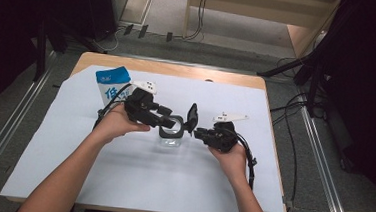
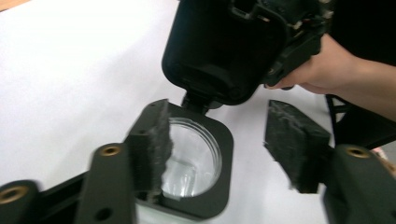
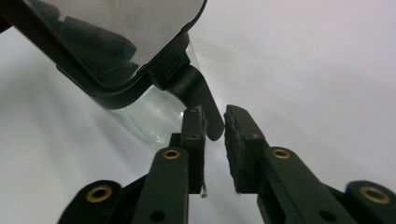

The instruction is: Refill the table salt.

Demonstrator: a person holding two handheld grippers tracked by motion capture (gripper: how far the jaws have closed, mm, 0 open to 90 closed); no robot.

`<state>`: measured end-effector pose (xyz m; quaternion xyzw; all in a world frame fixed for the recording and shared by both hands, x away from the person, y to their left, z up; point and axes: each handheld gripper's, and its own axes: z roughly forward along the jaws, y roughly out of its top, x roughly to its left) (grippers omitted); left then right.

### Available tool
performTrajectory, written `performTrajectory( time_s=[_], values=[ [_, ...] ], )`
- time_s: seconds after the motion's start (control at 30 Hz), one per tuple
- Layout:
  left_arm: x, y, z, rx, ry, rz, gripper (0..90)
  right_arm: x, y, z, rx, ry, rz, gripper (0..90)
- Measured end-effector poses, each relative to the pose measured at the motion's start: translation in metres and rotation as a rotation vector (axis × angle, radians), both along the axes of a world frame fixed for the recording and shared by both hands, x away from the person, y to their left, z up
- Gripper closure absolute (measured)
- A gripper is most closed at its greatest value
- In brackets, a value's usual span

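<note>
At mid-table, on the white sheet [image 1: 120, 181], stands a clear jar [image 1: 170, 139] with a black square collar [image 2: 219, 158]; its hinged lid [image 1: 192, 117] is swung up on the right side, standing nearly upright; left gripper [image 1: 167, 120] sits at the jar's left, its jaws spread apart, one pad [image 2: 156, 140] over the collar's rim and the other [image 2: 294, 140] clear of it, so nothing is clamped; right gripper [image 1: 198, 132] comes in from the right, jaws slightly parted with the lid's tab [image 3: 205, 112] between them, one pad touching it, a gap at the other; a blue-and-white carton [image 1: 111, 84] stands at the far left, just behind the left hand [image 1: 117, 123].
</note>
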<state>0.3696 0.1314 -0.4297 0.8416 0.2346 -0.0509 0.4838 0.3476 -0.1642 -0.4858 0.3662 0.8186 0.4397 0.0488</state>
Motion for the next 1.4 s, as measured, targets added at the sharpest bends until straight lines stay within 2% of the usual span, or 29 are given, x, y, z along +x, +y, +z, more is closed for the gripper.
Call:
performTrajectory(
  time_s=[0.23, 0.43, 0.53, 0.7, 0.8, 0.93, 1.07, 1.23, 1.4],
  values=[
    [-0.007, 0.021, 0.004, 0.013, -0.027, 0.047, 38.6, -0.001, 0.001, -0.002, -0.004, -0.01, 0.019, 71.1],
    [-0.009, 0.039, 0.002, 0.018, -0.008, 0.08, 34.1, -0.005, -0.002, 0.004, 0.006, -0.029, 0.022, 67.9],
    [-0.009, 0.047, 0.001, 0.042, -0.001, 0.096, 37.3, -0.007, -0.004, 0.005, 0.014, -0.037, 0.021, 66.8],
    [-0.013, 0.064, 0.0, 0.042, -0.017, 0.131, 38.7, -0.008, -0.006, 0.008, 0.009, -0.029, 0.013, 66.8],
    [-0.016, 0.074, -0.001, 0.048, -0.025, 0.168, 38.1, -0.011, -0.008, 0.006, 0.003, -0.044, 0.018, 66.1],
    [-0.018, 0.089, -0.002, 0.057, -0.034, 0.195, 38.0, -0.009, -0.009, 0.004, 0.008, -0.034, 0.014, 63.9],
    [-0.017, 0.103, -0.002, 0.047, -0.032, 0.223, 38.4, -0.008, -0.007, 0.003, 0.002, -0.049, 0.022, 58.2],
    [-0.019, 0.119, -0.002, 0.07, -0.041, 0.263, 38.7, -0.006, -0.004, 0.001, -0.005, -0.05, 0.031, 56.3],
    [-0.021, 0.134, 0.002, 0.062, -0.05, 0.298, 39.1, -0.005, -0.004, 0.001, -0.002, -0.047, 0.026, 55.9]
  ],
)
